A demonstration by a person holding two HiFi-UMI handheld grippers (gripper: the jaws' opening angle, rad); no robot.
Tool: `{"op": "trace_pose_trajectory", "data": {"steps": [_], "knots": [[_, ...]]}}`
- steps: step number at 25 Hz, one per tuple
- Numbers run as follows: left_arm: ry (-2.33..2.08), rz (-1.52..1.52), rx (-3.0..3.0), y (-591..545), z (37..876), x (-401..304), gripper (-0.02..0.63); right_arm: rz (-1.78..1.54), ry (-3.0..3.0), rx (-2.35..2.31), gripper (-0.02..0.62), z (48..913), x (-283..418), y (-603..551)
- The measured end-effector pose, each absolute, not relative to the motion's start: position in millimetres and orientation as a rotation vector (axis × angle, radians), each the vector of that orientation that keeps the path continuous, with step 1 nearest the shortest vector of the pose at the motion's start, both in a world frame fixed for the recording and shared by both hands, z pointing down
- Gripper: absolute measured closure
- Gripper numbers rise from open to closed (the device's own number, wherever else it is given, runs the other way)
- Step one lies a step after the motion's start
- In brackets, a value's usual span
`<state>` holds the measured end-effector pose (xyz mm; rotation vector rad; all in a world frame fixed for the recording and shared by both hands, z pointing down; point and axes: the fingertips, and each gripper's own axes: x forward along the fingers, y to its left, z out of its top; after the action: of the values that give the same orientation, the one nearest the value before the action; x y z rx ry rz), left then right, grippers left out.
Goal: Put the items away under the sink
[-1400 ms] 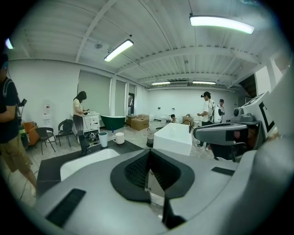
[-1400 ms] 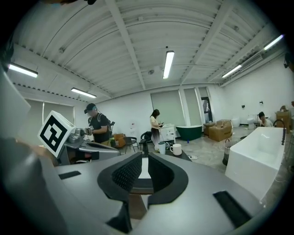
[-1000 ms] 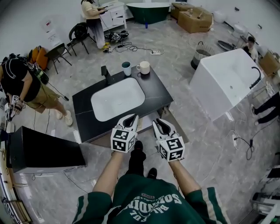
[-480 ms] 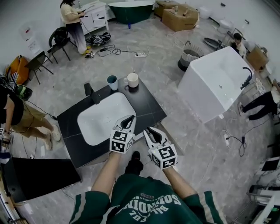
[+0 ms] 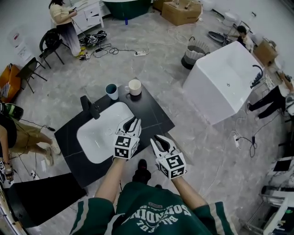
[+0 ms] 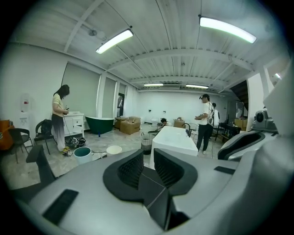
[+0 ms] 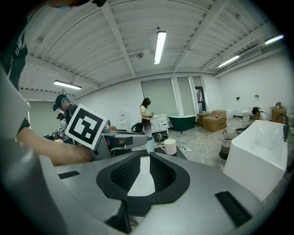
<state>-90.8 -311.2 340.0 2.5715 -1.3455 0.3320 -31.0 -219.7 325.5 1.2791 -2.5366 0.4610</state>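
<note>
A black vanity counter (image 5: 154, 114) carries a white sink basin (image 5: 94, 137) and a black faucet (image 5: 90, 107). At its far edge stand a teal cup (image 5: 111, 91) and a white mug (image 5: 134, 86). My left gripper (image 5: 132, 120) hovers over the basin's near right rim. Its jaws have just been opening and now show a narrow gap with nothing between them. My right gripper (image 5: 159, 139) hangs at the counter's front right edge, slightly open and empty. The right gripper view shows the cup (image 7: 149, 144) and the mug (image 7: 169, 146) ahead of it.
A white freestanding tub (image 5: 225, 85) stands to the right. Beyond it are a grey bin (image 5: 193, 54) and cardboard boxes (image 5: 183, 11). Cables (image 5: 119, 49) lie on the floor behind the vanity. A black cabinet (image 5: 41, 197) is at the near left. People stand around the room.
Both grippers have moved forward, from in front of the counter to over its front part. The left one now reaches the basin. The vanity sits lower and further left in the head view.
</note>
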Motion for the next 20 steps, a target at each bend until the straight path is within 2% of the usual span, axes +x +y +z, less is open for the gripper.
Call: {"op": "trace_pose_trajectory", "data": {"steps": [10,16,20], "knots": [[-1.339,0.348,2.560,-381.5,358.3,-94.6,0.325,0.476,-2.520,1.298,0.518,330.9,-34.6,-252.0],[-1.405,0.342,2.534,-430.1,380.9,-100.4,0.215,0.487,-2.488,1.300,0.518,341.1,-30.0,-268.1],[-1.463,0.333,2.483,-463.6,398.1,-109.8,0.193,0.512,-2.472,1.321,0.518,352.7,-24.1,-278.6]]}}
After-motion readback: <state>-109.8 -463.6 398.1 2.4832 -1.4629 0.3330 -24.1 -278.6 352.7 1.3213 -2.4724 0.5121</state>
